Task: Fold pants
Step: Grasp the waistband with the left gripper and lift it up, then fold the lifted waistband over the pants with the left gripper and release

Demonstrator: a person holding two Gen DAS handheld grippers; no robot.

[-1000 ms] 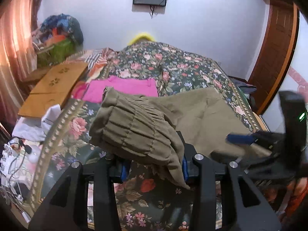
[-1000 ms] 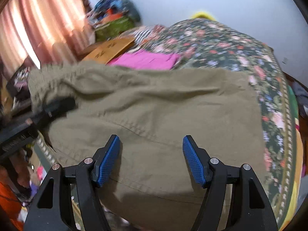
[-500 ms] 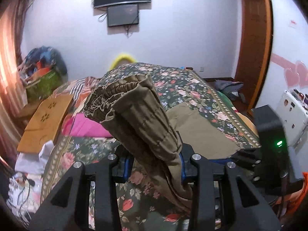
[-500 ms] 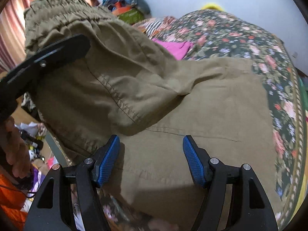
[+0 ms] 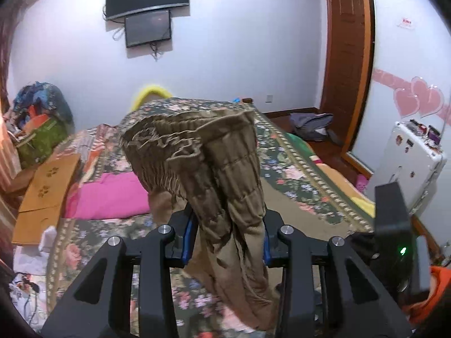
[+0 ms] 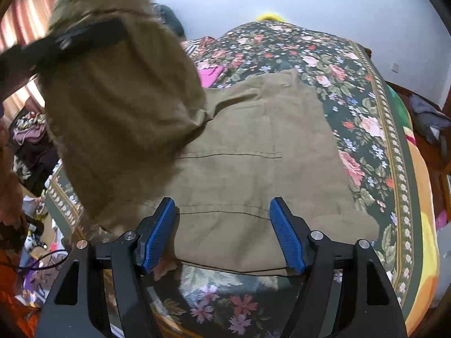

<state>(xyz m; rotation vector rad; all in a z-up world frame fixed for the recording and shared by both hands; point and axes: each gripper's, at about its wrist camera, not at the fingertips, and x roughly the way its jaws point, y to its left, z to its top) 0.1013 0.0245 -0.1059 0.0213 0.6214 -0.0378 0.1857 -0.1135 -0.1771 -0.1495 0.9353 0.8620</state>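
Note:
Olive-brown pants [image 6: 253,146] lie partly on a floral bedspread [image 6: 363,118]. My left gripper [image 5: 225,236] is shut on the gathered elastic waistband [image 5: 197,152] and holds it high above the bed, the cloth hanging down between the jaws. In the right wrist view this raised part [image 6: 118,98] hangs at upper left with the left gripper [image 6: 84,39] on it. My right gripper [image 6: 222,233] is open and empty, just above the pants' near edge, its blue pads [image 6: 287,236] apart over the cloth.
A pink garment [image 5: 112,194] lies on the bed to the left. A wooden board [image 5: 45,186] and clutter stand at the left bedside. A white appliance [image 5: 408,163] and a door [image 5: 346,56] are on the right. Screens [image 5: 146,0] hang on the far wall.
My left gripper has lifted the waistband much higher, off the bed, and tilted upward. The lower part of the pants is uncovered under the open right gripper, which has stayed in place.

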